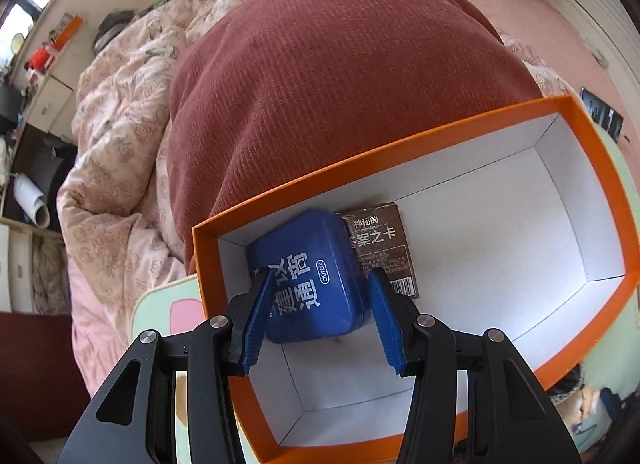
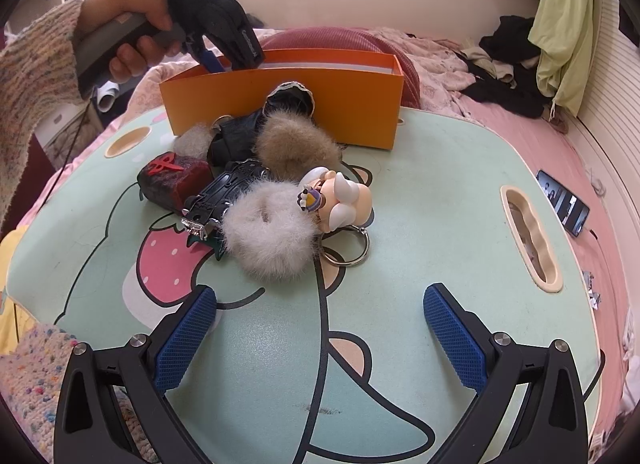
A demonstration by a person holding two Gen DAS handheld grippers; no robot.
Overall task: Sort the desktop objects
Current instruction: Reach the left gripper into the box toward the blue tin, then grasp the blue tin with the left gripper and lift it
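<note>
My left gripper [image 1: 320, 284] reaches down into the orange box [image 1: 400, 143]. Its blue fingers stand on either side of a blue tin [image 1: 308, 276] that rests on the box floor; I see a gap at the right finger. A brown card pack [image 1: 380, 240] lies beside the tin. In the right wrist view the left gripper [image 2: 224, 43] dips into the orange box [image 2: 288, 103]. My right gripper [image 2: 320, 336] is open and empty above the green table [image 2: 440, 223]. A pile lies before it: white fur pompom [image 2: 268, 232], figurine keychain [image 2: 344, 199], tan pompom [image 2: 296, 143], black clip [image 2: 224, 191], dark red case [image 2: 176, 179].
The table sits on a bed with pink bedding [image 2: 520, 119] and a red pillow [image 1: 340, 83] behind the box. A phone [image 2: 564, 203] lies on the bed at right. Clothes [image 2: 508, 63] are heaped at the back right.
</note>
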